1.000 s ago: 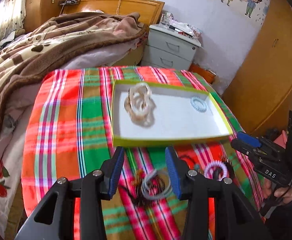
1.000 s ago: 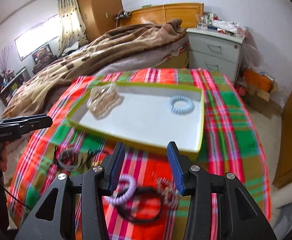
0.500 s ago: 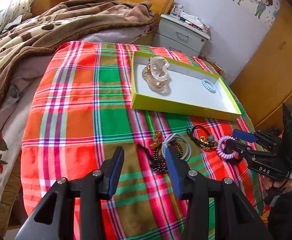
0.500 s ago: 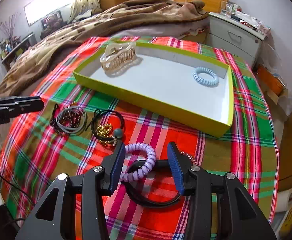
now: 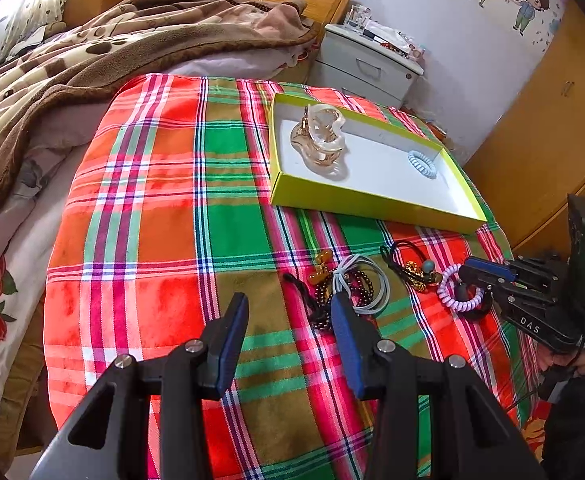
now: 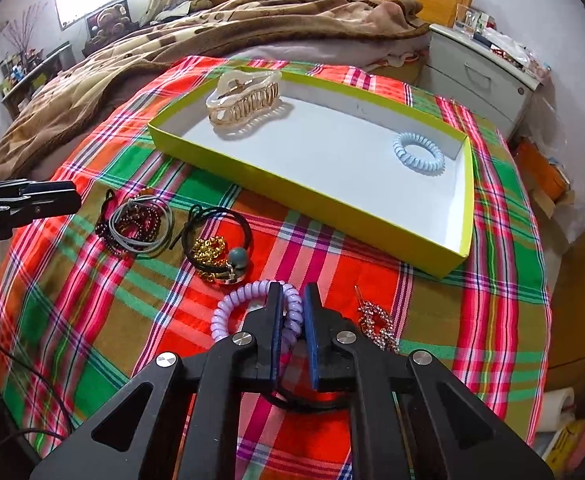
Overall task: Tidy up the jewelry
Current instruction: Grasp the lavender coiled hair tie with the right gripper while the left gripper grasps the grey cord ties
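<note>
My right gripper point(image 6: 292, 292) is closing its jaws on a purple spiral hair tie point(image 6: 228, 308) that lies on the plaid cloth; the coil is pinched between the blue pads. A yellow-green tray point(image 6: 292, 196) with a white floor holds a clear hair claw point(image 6: 244, 100) and a pale blue spiral tie point(image 6: 418, 154). My left gripper point(image 5: 288, 308) hangs open over the cloth, its right finger next to a pile of dark beads and grey elastics point(image 5: 352, 288). Nothing sits between its fingers.
A black elastic with a gold chain and teal bead point(image 6: 216, 248) lies between the pile and the purple tie. A rhinestone clip point(image 6: 378, 324) lies right of my right gripper. A brown blanket point(image 5: 92, 60) covers the bed behind; a grey nightstand point(image 5: 368, 64) stands beyond the tray.
The right jaws went from wide apart to closed on the purple spiral tie. Both grippers came lower and nearer to the cloth; the left one stayed open.
</note>
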Available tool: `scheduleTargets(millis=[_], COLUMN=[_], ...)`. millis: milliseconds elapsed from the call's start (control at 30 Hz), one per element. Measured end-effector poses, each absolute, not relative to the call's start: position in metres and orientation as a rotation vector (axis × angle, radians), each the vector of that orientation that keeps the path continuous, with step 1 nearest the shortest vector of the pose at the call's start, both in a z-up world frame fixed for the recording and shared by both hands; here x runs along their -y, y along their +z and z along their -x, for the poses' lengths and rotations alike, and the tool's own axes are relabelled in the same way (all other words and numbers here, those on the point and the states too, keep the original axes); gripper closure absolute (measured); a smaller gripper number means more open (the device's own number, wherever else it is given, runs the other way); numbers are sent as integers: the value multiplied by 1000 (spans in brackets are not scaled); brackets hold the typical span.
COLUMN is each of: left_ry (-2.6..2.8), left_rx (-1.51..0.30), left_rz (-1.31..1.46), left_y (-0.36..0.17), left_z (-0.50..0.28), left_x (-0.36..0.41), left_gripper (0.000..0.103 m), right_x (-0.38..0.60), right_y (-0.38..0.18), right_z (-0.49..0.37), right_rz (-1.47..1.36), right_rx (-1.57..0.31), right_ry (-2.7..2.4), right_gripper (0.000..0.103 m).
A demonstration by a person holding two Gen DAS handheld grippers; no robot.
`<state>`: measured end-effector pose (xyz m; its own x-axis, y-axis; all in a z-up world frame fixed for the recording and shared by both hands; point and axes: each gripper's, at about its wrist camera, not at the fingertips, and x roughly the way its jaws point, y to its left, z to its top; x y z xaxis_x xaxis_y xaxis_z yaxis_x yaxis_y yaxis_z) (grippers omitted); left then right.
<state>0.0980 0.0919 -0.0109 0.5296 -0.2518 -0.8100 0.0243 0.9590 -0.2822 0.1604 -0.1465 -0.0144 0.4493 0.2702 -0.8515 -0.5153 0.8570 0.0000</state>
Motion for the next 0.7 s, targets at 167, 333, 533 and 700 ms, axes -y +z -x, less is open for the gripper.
scheduleTargets(millis=[167,333,533,700], left_ry=[-183,-209,-207,-208], left_rx=[-1002,-999,-1006,-1022], left_rz=[253,221,98,67], left_y=[-9,-8,-12,-17], left_z=[-100,-107,-114,-123], left_x=[-91,-79,-51,-44], left_gripper=[58,58,58,63], right_x=[162,181,190,196], right_y=[-1,13,18,17], right_z=[-158,-149,-143,-141], right_rz=[173,57,1,-35], right_rx=[-939,-872,-831,-821], right_ry=[476,443,416,414], right_gripper=[93,93,93,93])
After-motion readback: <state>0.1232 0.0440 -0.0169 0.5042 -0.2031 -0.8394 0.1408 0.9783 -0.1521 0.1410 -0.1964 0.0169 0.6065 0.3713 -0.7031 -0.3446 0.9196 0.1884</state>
